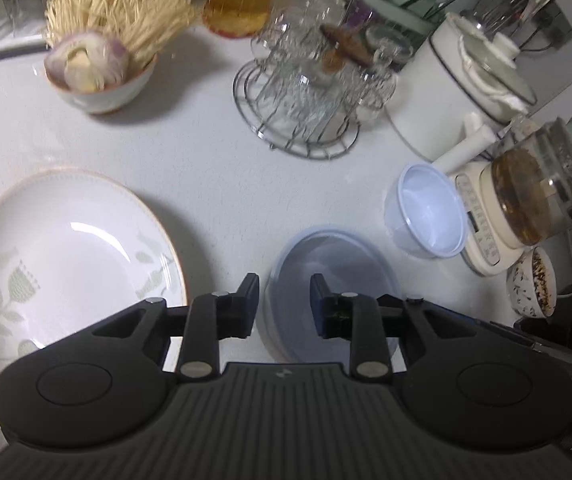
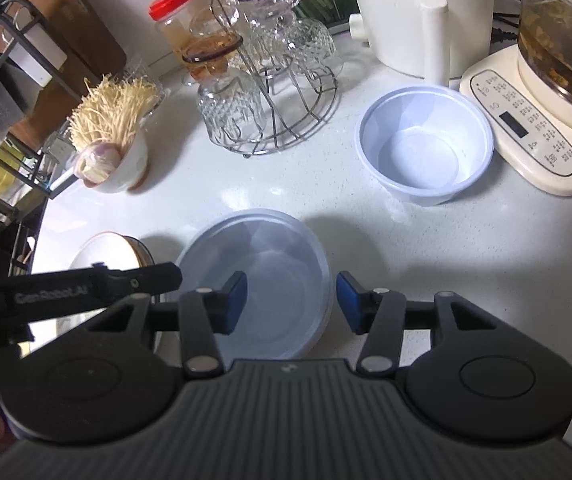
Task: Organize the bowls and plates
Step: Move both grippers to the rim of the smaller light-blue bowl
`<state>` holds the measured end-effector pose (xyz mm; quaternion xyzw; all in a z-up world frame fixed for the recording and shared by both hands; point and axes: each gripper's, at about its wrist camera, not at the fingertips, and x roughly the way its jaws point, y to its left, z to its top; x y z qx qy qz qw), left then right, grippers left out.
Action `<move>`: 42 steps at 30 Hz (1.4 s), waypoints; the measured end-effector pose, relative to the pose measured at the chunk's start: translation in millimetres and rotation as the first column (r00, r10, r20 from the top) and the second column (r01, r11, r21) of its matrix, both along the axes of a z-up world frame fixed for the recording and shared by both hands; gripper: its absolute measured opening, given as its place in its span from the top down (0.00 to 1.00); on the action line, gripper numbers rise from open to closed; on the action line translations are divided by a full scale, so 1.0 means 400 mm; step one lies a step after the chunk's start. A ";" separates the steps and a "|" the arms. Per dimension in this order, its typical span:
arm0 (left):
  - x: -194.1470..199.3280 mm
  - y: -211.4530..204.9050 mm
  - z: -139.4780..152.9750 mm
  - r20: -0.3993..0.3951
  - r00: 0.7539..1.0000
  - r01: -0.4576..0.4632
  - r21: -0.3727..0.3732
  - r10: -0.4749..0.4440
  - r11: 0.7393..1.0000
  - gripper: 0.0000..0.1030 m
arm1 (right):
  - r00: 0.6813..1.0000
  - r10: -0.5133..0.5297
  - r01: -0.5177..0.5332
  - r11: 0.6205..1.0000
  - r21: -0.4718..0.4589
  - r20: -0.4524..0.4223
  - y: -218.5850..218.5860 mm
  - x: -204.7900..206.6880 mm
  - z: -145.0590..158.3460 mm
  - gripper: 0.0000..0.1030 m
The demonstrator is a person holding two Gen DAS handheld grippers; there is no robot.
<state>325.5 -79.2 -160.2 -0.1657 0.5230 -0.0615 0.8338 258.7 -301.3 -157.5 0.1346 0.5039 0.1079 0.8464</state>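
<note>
- Two grippers, left (image 1: 284, 304) and right (image 2: 290, 302), hung with jaws apart, gripping nothing, over a translucent bowl (image 2: 262, 276) on the white counter (image 2: 349, 232).
- Floral plate (image 1: 66, 256) lay beside it; a second bowl (image 2: 425, 148) stood near the kettle base (image 2: 525, 132).

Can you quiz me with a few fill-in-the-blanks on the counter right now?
1. The floral plate lies ____ of the clear plastic bowl in the left wrist view.
2. The garlic sits in a bowl beside dry ____.
3. The drinking glasses hang on a ____ rack.
4. The small plastic bowl is ____.

Answers: left; noodles; wire; empty
</note>
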 end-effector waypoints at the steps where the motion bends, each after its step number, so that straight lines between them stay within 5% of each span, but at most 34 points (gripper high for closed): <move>1: 0.000 0.000 0.008 0.008 1.000 0.002 0.004 -0.002 1.000 0.68 | 1.000 0.000 0.000 1.000 -0.002 0.008 0.001 -0.002 0.007 0.49; 24: -0.058 0.033 0.257 0.259 0.962 0.085 -0.003 -0.082 0.996 0.64 | 0.975 -0.027 0.022 0.999 0.026 0.222 -0.006 -0.050 0.249 0.49; 42: -0.067 0.065 0.268 0.294 0.943 0.173 -0.032 -0.156 0.984 0.57 | 0.954 -0.118 0.112 0.993 0.036 0.276 0.022 -0.112 0.275 0.49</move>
